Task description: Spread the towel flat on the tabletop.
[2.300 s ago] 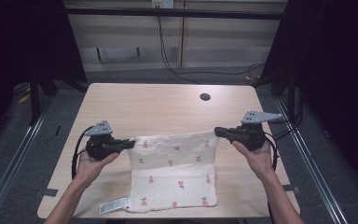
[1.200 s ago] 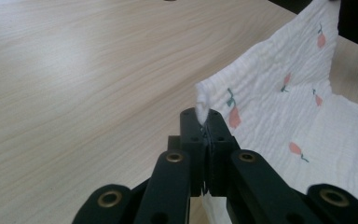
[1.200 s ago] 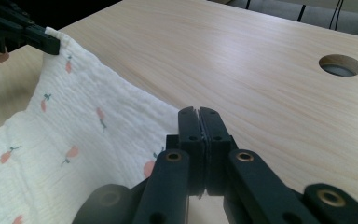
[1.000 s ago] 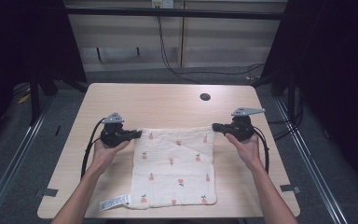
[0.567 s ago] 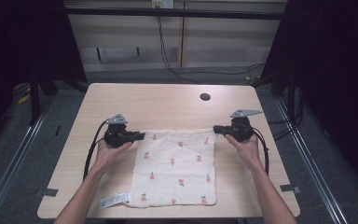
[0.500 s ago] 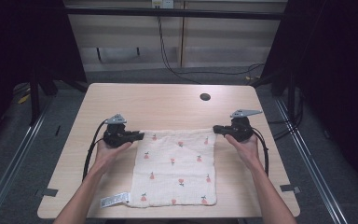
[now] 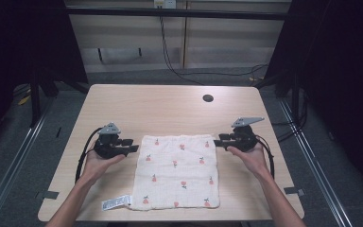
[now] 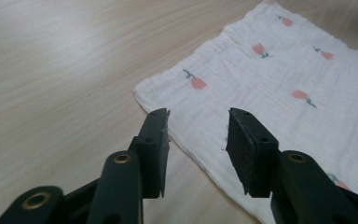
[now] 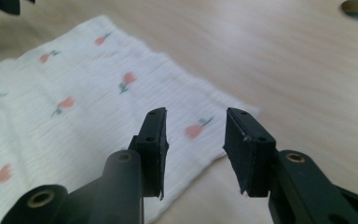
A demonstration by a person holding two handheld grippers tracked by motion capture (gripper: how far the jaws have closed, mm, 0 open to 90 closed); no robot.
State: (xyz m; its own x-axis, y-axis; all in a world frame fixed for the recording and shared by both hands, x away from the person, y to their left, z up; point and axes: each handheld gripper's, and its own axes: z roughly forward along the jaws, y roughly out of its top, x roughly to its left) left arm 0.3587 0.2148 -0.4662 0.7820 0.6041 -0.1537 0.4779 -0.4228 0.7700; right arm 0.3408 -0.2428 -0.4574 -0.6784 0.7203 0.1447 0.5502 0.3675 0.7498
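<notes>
We see a white cloth (image 7: 178,171) w/ small red flower prints lying flat on the wooden table (image 7: 170,109), near the front edge, approx. centred btwn the two hands. A label (image 7: 116,203) sticks out at its front-left corner.

Left gripper (image 7: 131,148) sits just off the cloth's far-left corner, held in the person's left hand (image 7: 99,158). In the left gripper view its jaws stand apart w/ nothing btwn them; the cloth corner (image 8: 142,91) lies just ahead, the cloth's edge passing under the gap.

Right gripper (image 7: 217,143) sits at the far-right corner, held in the right hand (image 7: 250,155). In the right gripper view the jaws are likewise spread, empty, hovering over the cloth's corner (image 9: 254,111); a red flower print (image 9: 196,129) shows btwn them on the fabric below.

We can't tell whether either gripper's tips touch the cloth or table.

A dark round hole (image 7: 208,98) is in the tabletop, far side, right of centre, well apart from the cloth. Black cables (image 7: 82,156) loop from the grippers along the wrists.
</notes>
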